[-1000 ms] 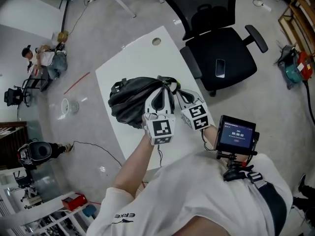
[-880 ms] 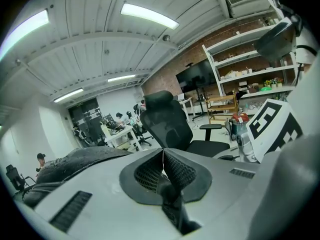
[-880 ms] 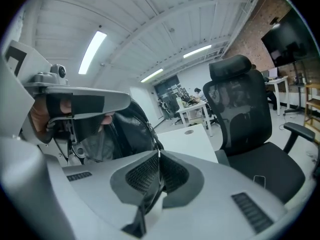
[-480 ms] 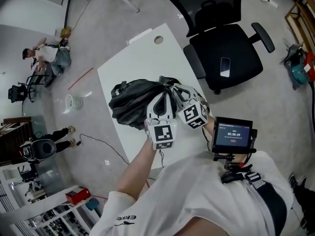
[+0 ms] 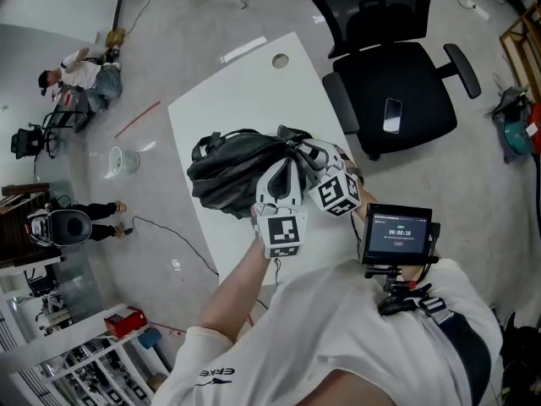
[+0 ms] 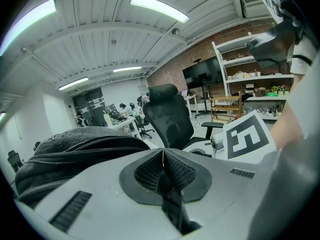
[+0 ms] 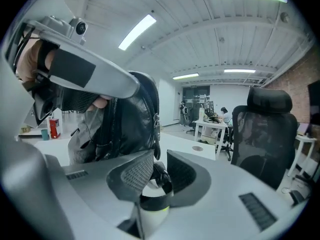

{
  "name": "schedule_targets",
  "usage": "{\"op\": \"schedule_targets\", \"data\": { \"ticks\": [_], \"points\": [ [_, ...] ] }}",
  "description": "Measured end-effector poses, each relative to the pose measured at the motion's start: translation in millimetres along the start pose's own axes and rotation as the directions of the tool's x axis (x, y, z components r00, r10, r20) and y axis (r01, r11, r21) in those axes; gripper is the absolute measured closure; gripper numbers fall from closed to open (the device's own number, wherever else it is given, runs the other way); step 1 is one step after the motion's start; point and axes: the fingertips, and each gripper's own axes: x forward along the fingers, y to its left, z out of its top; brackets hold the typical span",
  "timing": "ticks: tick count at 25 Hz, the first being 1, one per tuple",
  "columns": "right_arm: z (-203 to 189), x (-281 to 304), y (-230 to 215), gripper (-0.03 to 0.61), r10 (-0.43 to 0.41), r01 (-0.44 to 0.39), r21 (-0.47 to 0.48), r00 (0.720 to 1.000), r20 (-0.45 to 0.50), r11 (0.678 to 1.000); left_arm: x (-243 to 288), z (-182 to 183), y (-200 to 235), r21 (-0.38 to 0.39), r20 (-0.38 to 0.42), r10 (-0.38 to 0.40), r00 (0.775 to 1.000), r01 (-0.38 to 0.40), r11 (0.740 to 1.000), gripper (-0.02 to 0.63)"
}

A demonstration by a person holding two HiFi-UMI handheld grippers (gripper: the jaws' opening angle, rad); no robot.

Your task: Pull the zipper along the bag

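Note:
A black bag (image 5: 232,172) lies on the white table (image 5: 254,83). My left gripper (image 5: 280,172) rests on the bag's near right side. In the left gripper view it (image 6: 163,160) is shut on a black strap (image 6: 172,206) of the bag, with the bag (image 6: 70,146) and its zipper line (image 6: 92,144) to the left. My right gripper (image 5: 311,154) sits at the bag's right end, close beside the left one. In the right gripper view it (image 7: 160,176) is shut on a black zipper pull (image 7: 161,175), and the bag (image 7: 127,124) hangs just behind.
A black office chair (image 5: 389,91) with a phone (image 5: 390,115) on its seat stands right of the table. The table has a cable hole (image 5: 280,60) near its far end. A small monitor (image 5: 396,235) is mounted at the person's chest. The bag lies near the table's left edge.
The right gripper has edged a little closer to the left one at the bag's right end. The left gripper keeps its hold in the same place.

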Motion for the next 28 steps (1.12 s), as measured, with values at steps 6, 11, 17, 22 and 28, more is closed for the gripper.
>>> {"op": "schedule_targets", "data": {
  "ticks": [6,11,17,22,28],
  "points": [
    [15.5,1.7,-11.8,0.506,0.074,-0.073,-0.026,0.997,0.013,0.997,-1.7,9.1,-2.9,-0.015,0.005,-0.008,1.000,0.008,1.000,0.609],
    [13.7,1.0,-2.9,0.507,0.147,-0.147,-0.071,0.989,-0.004,0.987,-1.9,1.2,-3.7,-0.025,-0.005,-0.018,1.000,0.018,1.000,0.609],
    [14.4,6.8,-0.6,0.508,0.171,-0.172,-0.082,0.985,-0.018,0.982,-4.7,-4.0,-1.2,-0.045,-0.020,-0.010,1.000,0.009,0.999,0.609],
    [10.9,12.2,-10.8,0.558,0.118,-0.120,-0.067,0.993,-0.031,0.991,-6.0,-13.4,4.4,-0.047,-0.017,0.002,1.000,-0.003,0.999,0.609],
    [41.2,10.9,-8.9,0.561,0.044,-0.044,-0.039,0.999,0.009,0.998,-29.8,-15.9,30.9,-0.055,0.015,0.032,0.999,-0.031,0.998,0.609]
  ]
}}
